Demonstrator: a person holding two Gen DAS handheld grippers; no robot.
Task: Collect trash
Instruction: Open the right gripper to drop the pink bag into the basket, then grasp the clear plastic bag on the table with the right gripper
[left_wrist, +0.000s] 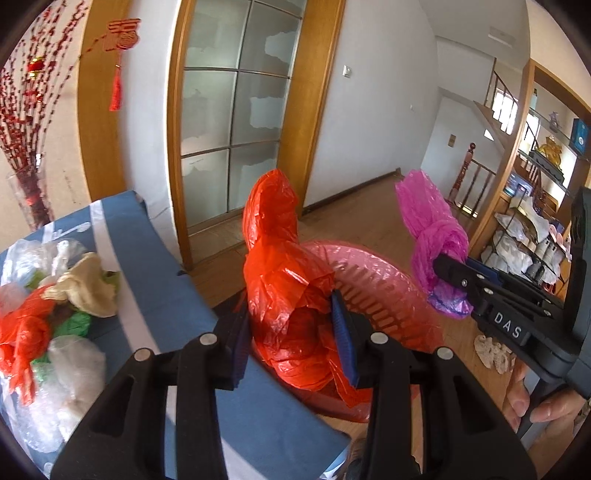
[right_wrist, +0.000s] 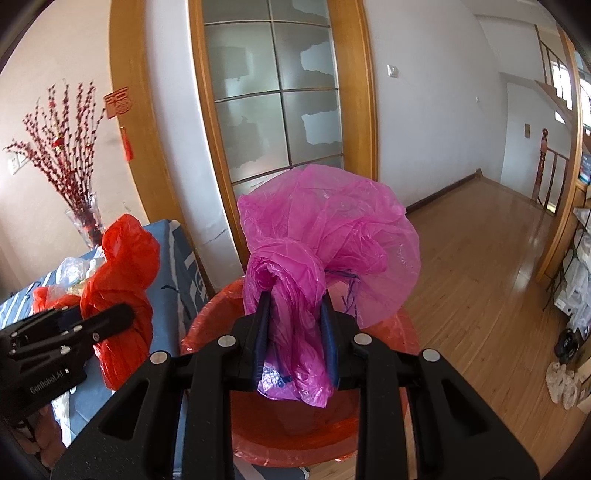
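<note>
My left gripper (left_wrist: 291, 328) is shut on a crumpled red plastic bag (left_wrist: 280, 266) and holds it above the near rim of a pink bin lined with a red bag (left_wrist: 388, 291). My right gripper (right_wrist: 295, 332) is shut on a knotted magenta plastic bag (right_wrist: 325, 236) and holds it over the bin's opening (right_wrist: 295, 428). The right gripper with the magenta bag (left_wrist: 432, 225) also shows in the left wrist view, and the left gripper with the red bag (right_wrist: 125, 273) in the right wrist view. More crumpled bags lie in a pile (left_wrist: 55, 314) on the blue cloth.
The blue striped cloth covers a table (left_wrist: 177, 295) left of the bin. A vase of red branches (right_wrist: 81, 206) stands behind it by the wall. A glass-panelled door (left_wrist: 236, 110) is ahead. Wooden floor (right_wrist: 480, 266) and a cluttered shelf (left_wrist: 524, 236) lie to the right.
</note>
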